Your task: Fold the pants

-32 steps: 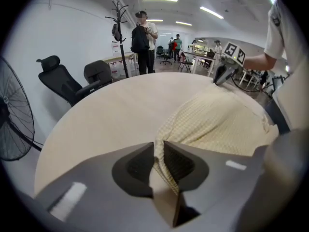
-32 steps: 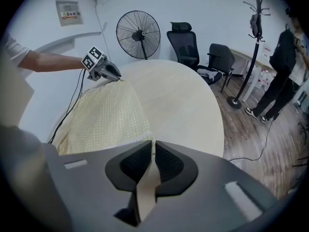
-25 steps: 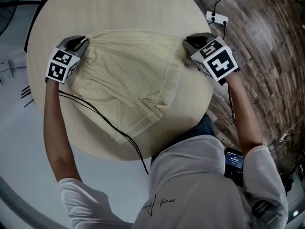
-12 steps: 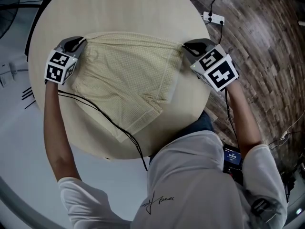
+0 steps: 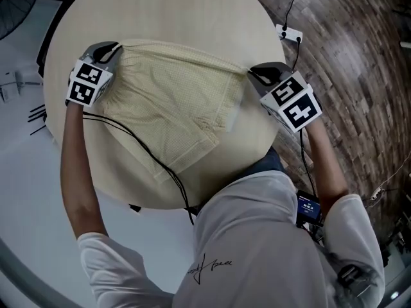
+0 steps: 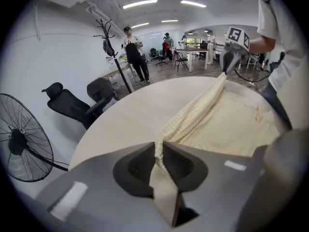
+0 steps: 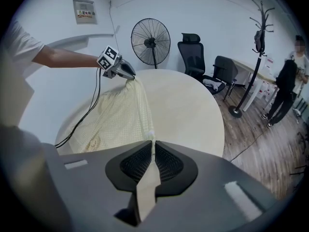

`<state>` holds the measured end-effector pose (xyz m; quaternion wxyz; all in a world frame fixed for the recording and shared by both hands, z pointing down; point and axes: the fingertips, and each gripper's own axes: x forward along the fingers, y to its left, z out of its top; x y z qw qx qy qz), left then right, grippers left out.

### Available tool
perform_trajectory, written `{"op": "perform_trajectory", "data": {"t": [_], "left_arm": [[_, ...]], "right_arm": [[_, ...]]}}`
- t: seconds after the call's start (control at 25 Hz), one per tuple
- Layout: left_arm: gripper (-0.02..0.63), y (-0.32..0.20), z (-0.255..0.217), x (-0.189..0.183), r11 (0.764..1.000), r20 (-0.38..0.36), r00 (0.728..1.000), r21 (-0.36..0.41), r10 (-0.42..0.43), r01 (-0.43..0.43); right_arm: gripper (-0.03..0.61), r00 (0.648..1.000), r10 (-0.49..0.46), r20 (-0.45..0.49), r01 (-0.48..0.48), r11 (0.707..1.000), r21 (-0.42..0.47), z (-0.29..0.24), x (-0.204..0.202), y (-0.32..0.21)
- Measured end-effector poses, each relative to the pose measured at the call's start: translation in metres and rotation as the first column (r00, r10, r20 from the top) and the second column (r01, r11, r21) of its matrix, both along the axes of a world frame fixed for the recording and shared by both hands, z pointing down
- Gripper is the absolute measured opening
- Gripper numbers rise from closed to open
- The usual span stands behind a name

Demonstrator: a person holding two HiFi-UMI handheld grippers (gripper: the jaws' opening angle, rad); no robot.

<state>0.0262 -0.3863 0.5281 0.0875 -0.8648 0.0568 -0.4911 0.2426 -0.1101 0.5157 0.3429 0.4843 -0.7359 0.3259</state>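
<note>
The left tool (image 5: 114,47) is clamped on one corner of the waistband of the pale yellow checked pants (image 5: 173,101). Its jaws are nearly together, with a pinched fold of cloth passing between the pads and out the back. The right tool (image 5: 252,71) grips the opposite waistband corner the same way, its ribbed pads closed tight on a thin strip of fabric. In the head view the left tool sits at about 10 o'clock on the round light wood table (image 5: 192,11) and the right tool at about 3 o'clock, near the rim. The waistband is stretched taut in a straight line between them and held up off the table top. The rest of the pants slopes down from that edge. The legs lie on the table toward 6 o'clock, the hems close to the near rim. A black cable (image 5: 138,145) trails from the left tool across the left leg and over the table edge. In the right gripper view a standing fan (image 7: 150,37) stands beyond the table at 12 o'clock.
</note>
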Motion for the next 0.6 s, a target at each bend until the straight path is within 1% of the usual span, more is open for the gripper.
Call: {"op": "perform_trajectory", "data": {"t": [0.12, 0.28, 0.48, 0.6], "left_arm": [[0.103, 0.003, -0.01, -0.005, 1.0, -0.023, 1.0, 0.013, -0.017, 0.017], [0.103, 0.006, -0.017, -0.02, 0.999, -0.034, 0.999, 0.02, -0.036, 0.037], [0.102, 0.005, -0.015, -0.031, 0.997, -0.059, 0.997, 0.05, -0.059, 0.062], [0.102, 0.011, -0.021, -0.036, 0.995, -0.07, 0.994, 0.047, -0.079, 0.082]], "right_arm": [[0.02, 1.0, -0.014, 0.001, 0.014, 1.0, 0.007, -0.008, -0.008, 0.005], [0.02, 0.999, -0.035, 0.008, 0.035, 0.999, 0.009, -0.02, -0.027, 0.013], [0.02, 0.997, -0.081, 0.009, 0.081, 0.997, 0.015, -0.034, -0.047, 0.024], [0.02, 0.994, -0.11, 0.016, 0.109, 0.994, 0.02, -0.043, -0.06, 0.033]]}}
